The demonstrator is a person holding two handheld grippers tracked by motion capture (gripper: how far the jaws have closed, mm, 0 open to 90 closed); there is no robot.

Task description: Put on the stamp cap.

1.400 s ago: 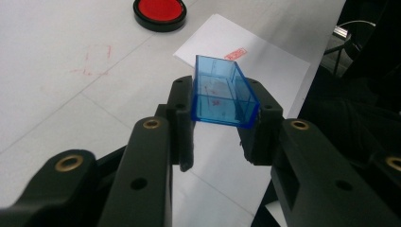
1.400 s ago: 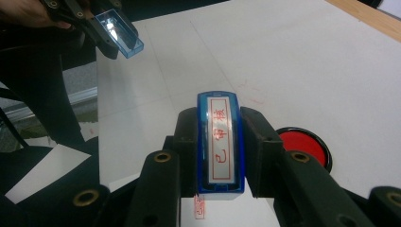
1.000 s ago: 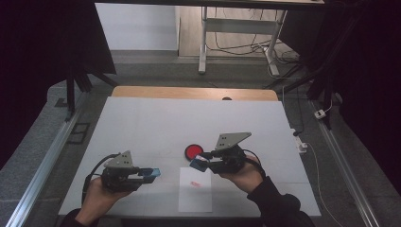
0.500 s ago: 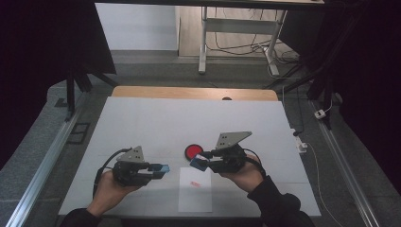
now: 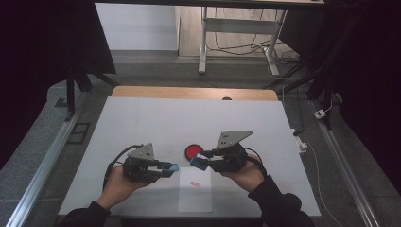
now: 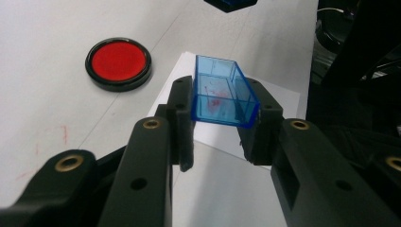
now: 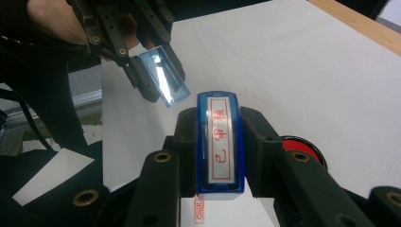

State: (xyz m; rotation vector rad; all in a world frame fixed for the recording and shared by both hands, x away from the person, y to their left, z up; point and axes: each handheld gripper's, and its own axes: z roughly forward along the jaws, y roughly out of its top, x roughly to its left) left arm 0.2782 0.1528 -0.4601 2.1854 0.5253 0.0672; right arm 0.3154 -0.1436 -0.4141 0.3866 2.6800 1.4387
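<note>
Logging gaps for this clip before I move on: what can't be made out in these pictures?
- Red print on the white paper sheet: too small in the high view; cut by the bottom edge and the blue rectangular stamp in the right gripper view.
- Round red ink pad: mostly behind a jaw there.
- Clear blue stamp cap: red smears inside, shape unclear.

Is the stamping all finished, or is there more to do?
The stamping looks done: a red mark already sits on the white paper. Right now the right claw holds the blue stamp, and the left claw holds its clear blue cap, a little apart. What seems left is pushing the cap back on the stamp and putting it down. The red ink pad sits on the table, open.
</note>
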